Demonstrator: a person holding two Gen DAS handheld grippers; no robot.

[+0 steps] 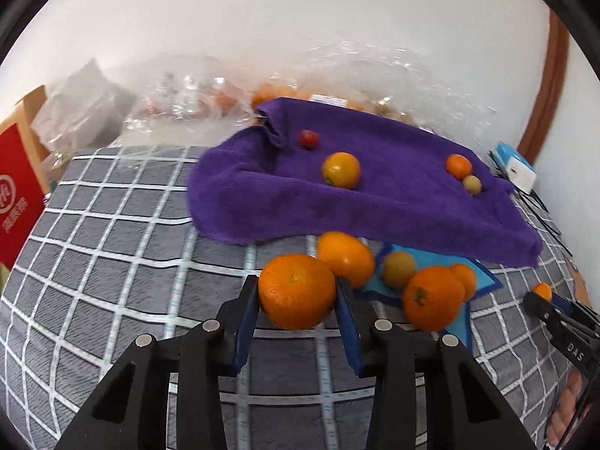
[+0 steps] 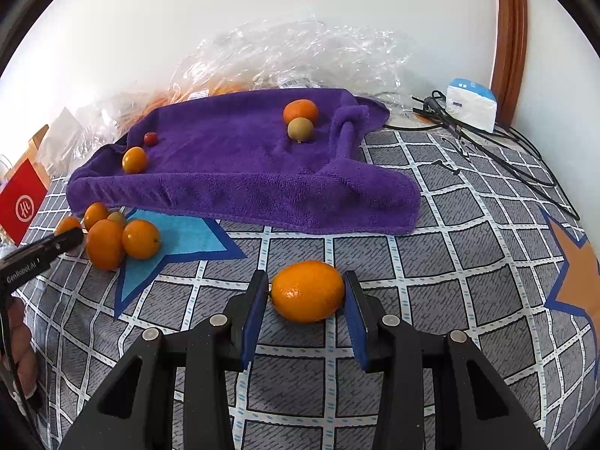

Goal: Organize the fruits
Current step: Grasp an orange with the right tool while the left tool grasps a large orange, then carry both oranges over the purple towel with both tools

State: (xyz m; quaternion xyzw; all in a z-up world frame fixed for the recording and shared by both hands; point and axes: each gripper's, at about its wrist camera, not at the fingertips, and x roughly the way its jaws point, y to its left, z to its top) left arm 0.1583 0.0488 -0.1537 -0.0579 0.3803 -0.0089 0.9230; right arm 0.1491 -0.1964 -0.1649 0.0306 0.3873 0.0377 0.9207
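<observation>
Holding a mandarin [image 1: 297, 291] in the left gripper [image 1: 298, 296], blue pads pressed to both flanks, fruit seemingly lifted clear of the checked bedcover [image 1: 112, 262], though contact underneath not checkable. Sitting just beside the loose pile: an orange [image 1: 347, 258], a greenish fruit [image 1: 399, 269], another mandarin [image 1: 433, 298] and a smaller one [image 1: 465, 279] behind it, all on the blue star patch [image 1: 483, 281]. Likely sorting by kind, hence the pile here and a separate set up on the purple towel [image 1: 375, 195]: yellow-orange fruit [image 1: 340, 169], red cherry tomato [image 1: 308, 138], small orange [image 1: 458, 166], pale green fruit [image 1: 471, 184].

Bracketing an oval orange fruit [image 2: 307, 291] with the right gripper [image 2: 307, 296], left pad touching or nearly so, a sliver of gap showing at the right pad; fruit resting on the bedcover, so not clamped yet by the look of it. Well apart from the pile, probably a stray to be brought in.

Pointing both grippers forward and slightly down, low over the bed, roughly level, fingers side by side horizontally. Left gripper's body visible at the far left of the right view, right one's tip at the far right of the left view, so hands angled toward each other. Bare fingers of each hand glimpsed at frame edges.
</observation>
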